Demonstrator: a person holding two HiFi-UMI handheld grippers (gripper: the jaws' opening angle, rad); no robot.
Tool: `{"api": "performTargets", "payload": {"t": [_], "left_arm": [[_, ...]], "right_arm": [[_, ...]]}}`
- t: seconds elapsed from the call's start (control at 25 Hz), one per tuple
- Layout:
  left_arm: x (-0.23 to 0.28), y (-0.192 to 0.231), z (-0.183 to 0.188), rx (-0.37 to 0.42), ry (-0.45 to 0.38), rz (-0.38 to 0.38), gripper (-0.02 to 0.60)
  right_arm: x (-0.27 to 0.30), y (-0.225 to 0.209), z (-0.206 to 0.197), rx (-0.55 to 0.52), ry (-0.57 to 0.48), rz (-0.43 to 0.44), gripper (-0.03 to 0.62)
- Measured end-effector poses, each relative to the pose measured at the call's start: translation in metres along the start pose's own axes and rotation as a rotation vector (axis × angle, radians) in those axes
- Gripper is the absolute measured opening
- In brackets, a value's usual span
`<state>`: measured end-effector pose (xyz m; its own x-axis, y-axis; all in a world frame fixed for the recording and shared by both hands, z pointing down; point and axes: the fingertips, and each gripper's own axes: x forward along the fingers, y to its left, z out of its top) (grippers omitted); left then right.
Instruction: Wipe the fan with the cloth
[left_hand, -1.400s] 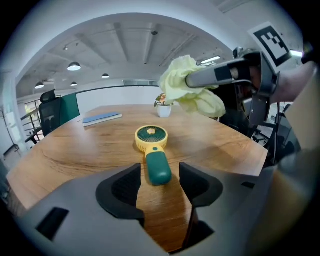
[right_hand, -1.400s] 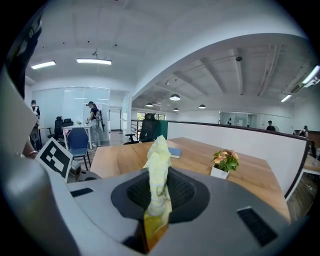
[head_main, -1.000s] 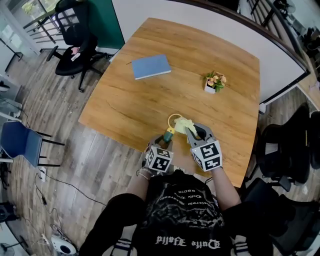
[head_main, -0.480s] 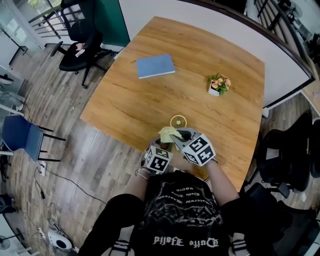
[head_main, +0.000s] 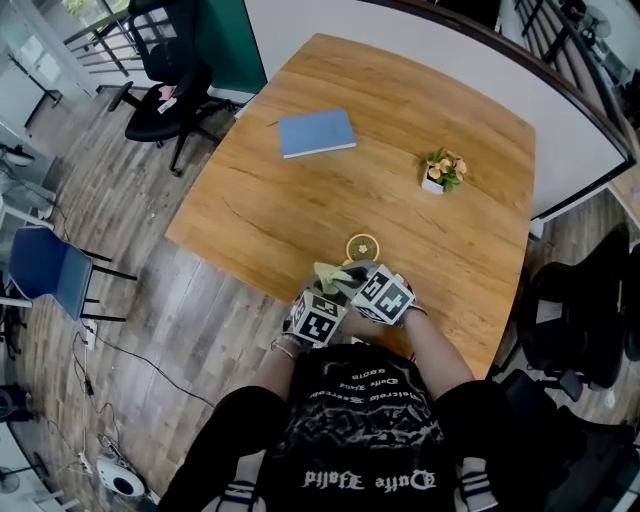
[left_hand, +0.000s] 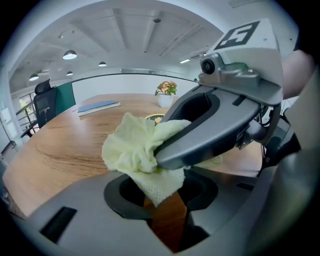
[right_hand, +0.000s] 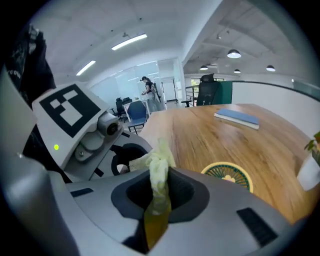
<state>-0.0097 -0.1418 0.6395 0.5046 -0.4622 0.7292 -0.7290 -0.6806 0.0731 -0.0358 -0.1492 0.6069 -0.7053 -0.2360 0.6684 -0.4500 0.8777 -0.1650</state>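
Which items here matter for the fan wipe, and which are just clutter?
Job in hand:
fan
yellow cloth, pinched in the right hand-held gripper

Lying about:
blue notebook
potted plant
black office chair

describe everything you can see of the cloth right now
The cloth is a pale yellow-green rag of soft, open-weave-looking fabric, crumpled into a bunch. The right claw is shut on it, pinching a twisted strand between its jaws, with the bunched bulk sticking out past the tips and a corner dangling. It is held over the wooden table near the person's edge, short of the round fan, and seems clear of it.
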Motion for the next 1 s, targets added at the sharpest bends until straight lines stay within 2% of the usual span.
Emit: {"api": "performTargets", "payload": {"t": [0.12, 0.24, 0.36, 0.56, 0.68, 0.88, 1.0], "left_arm": [[0.0, -0.001, 0.0, -0.005, 0.001, -0.007, 0.173], [-0.001, -0.002, 0.001, 0.006, -0.001, 0.001, 0.173], [-0.002, -0.003, 0.001, 0.014, -0.003, 0.005, 0.173], [-0.001, -0.002, 0.001, 0.014, -0.002, 0.009, 0.173], [-0.001, -0.003, 0.002, 0.015, -0.003, 0.005, 0.173], [-0.002, -0.001, 0.002, 0.018, -0.007, 0.017, 0.173], [0.0, -0.001, 0.003, 0.017, -0.007, 0.019, 0.173]], "right_arm": [[0.001, -0.008, 0.001, -0.067, 0.005, -0.069, 0.055], [-0.005, -0.025, 0.002, -0.075, 0.002, -0.16, 0.055], [-0.01, -0.034, 0.004, -0.076, -0.007, -0.198, 0.055], [-0.012, -0.041, 0.01, -0.158, -0.004, -0.265, 0.054], [-0.018, -0.056, 0.01, -0.143, 0.0, -0.319, 0.052], [-0.021, -0.073, 0.014, -0.132, 0.016, -0.327, 0.054], [-0.022, -0.08, 0.016, -0.113, 0.005, -0.368, 0.055]]}}
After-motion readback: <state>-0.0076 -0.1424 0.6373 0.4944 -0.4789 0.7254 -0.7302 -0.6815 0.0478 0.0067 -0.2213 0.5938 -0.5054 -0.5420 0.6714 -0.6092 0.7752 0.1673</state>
